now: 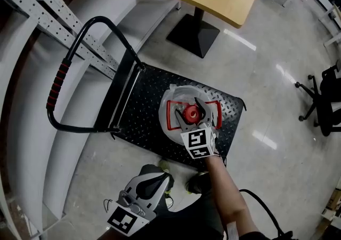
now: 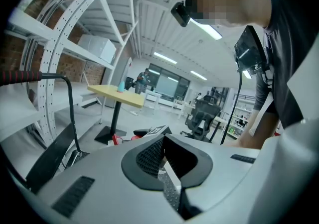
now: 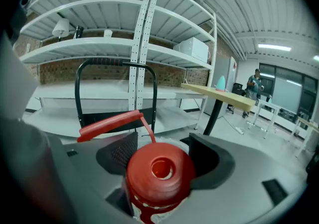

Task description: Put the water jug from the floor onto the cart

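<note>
The left gripper [image 2: 167, 161] and right gripper [image 3: 159, 168] share pale grey moulded shells, with black mesh-textured pads [image 2: 149, 158] set in dark recesses. Each carries a white cube [image 1: 196, 143] printed with black square markers. The person wears a dark short-sleeved top [image 2: 291, 44]. A thin black cable [image 2: 235, 103] hangs from a black box [image 2: 249, 54] on the chest.

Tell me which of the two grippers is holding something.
The right gripper: its jaws clamp the red cap of the water jug on the cart. The left gripper is shut on nothing, off the cart.
</note>
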